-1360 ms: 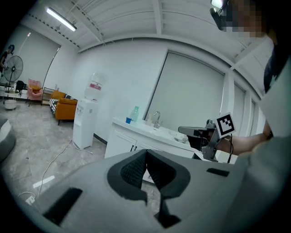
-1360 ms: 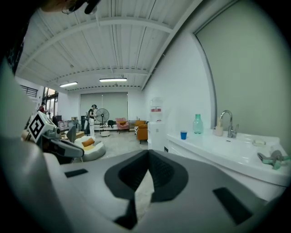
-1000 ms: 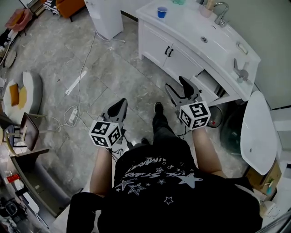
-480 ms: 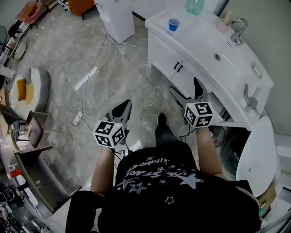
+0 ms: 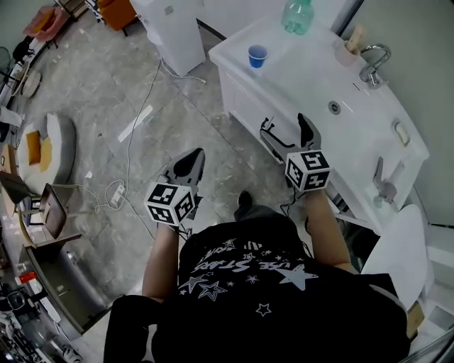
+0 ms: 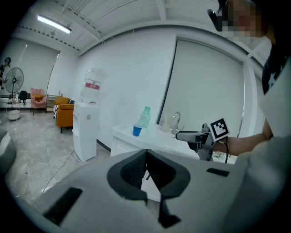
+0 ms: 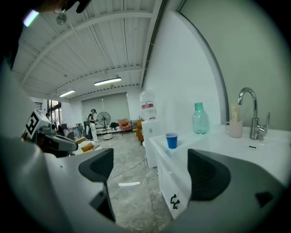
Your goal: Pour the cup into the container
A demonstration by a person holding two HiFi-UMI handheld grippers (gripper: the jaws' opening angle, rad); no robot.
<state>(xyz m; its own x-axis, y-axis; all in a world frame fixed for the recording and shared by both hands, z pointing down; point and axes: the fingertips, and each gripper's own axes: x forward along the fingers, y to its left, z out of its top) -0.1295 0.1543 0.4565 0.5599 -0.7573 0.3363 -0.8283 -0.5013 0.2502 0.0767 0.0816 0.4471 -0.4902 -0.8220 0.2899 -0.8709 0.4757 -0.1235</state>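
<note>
the blue cup [image 5: 257,55] is standing upright near the left end of the white vanity top [image 5: 305,71], untouched and well apart from both grippers. a green bottle [image 5: 298,15] is standing behind it by the wall, and the sink basin [image 5: 340,99] with its faucet [image 5: 372,60] is lying further right. i cannot tell which of these is meant as the container.

the right gripper [image 5: 285,127] is hanging at the vanity's front edge, pointing toward the cup. its jaws have just been opening and are standing wide apart with nothing between them. the left gripper [image 5: 194,159] is hanging over the floor, its jaws pressed together and empty.

judging from this, the reach for the cup is the step in hand and no pouring is happening yet. the next move is calling for the right gripper to bring its open jaws round the cup's wall and close gently, since a thin cup holding liquid is likely to buckle or spill.
</note>
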